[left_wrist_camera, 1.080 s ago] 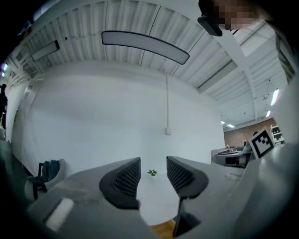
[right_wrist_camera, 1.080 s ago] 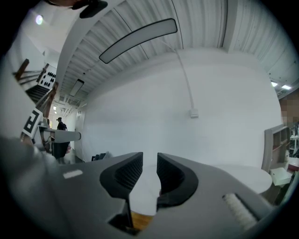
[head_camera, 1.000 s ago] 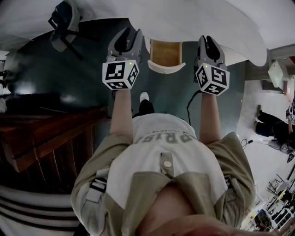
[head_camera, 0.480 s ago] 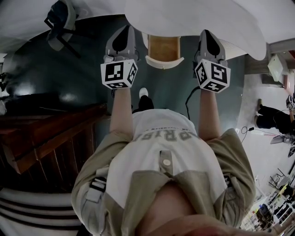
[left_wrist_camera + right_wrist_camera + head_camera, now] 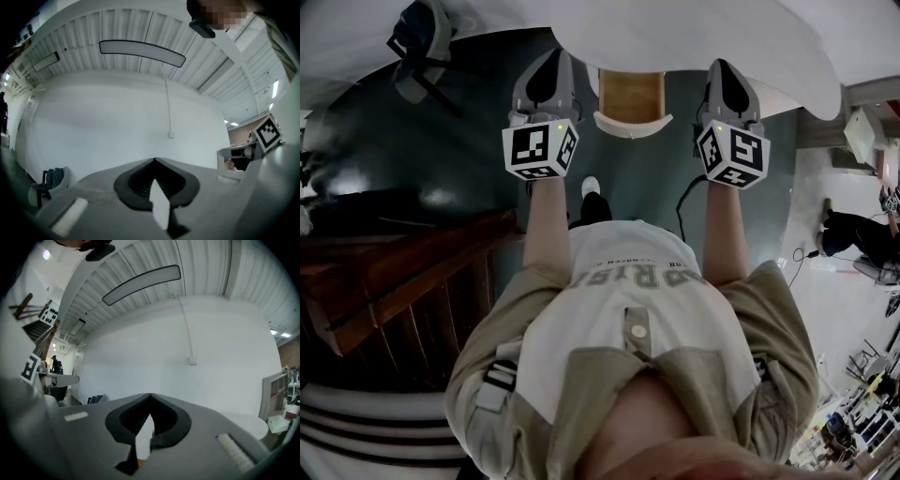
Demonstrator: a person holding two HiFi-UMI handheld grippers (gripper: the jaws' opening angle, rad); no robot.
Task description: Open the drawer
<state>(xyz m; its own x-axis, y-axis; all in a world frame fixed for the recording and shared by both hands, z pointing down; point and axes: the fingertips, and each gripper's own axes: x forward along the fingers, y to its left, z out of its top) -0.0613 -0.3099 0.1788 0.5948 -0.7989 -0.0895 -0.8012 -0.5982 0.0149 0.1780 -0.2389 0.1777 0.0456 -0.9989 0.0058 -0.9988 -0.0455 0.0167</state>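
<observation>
Jaws of the left gripper [image 5: 153,160] and the right gripper [image 5: 149,398] are now clenched together on nothing, where a second ago they were parted. The drawer [image 5: 630,99] is seen pulled out from under the white table [image 5: 722,28], between the two grippers and touched by neither. The opening is judged done.

Large workshop-like industrial hall, bare white wall [image 5: 117,122], high ribbed ceiling [image 5: 126,28] with long strip lamps [image 5: 140,48], glossy dark floor [image 5: 441,150], chair [image 5: 427,47] against the wall, loose cable [image 5: 685,212] on the floor, cluttered shelves [image 5: 291,401] at the side
</observation>
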